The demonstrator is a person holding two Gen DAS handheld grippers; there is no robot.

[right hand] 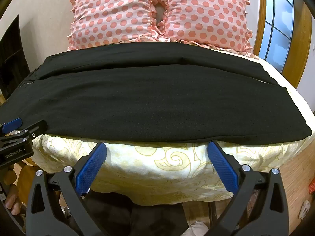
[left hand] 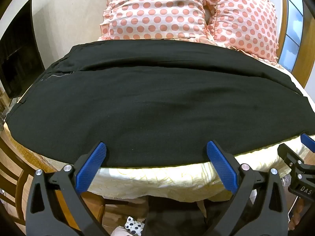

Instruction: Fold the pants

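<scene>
Black pants [left hand: 153, 102] lie flat across the bed, waistband and zipper to the left, leg ends to the right. They also show in the right wrist view [right hand: 153, 102]. My left gripper [left hand: 156, 147] is open and empty, its blue fingertips at the pants' near edge. My right gripper [right hand: 157, 147] is open and empty, just below the near edge over the bedspread. The right gripper shows at the right edge of the left wrist view [left hand: 303, 157]. The left gripper shows at the left edge of the right wrist view [right hand: 17, 135].
A cream bedspread with a yellow pattern [right hand: 157, 169] covers the bed. Two pink polka-dot pillows [right hand: 157, 13] stand behind the pants. A dark screen [left hand: 17, 59] is at the left, a window [right hand: 279, 29] at the right. Wooden floor lies below.
</scene>
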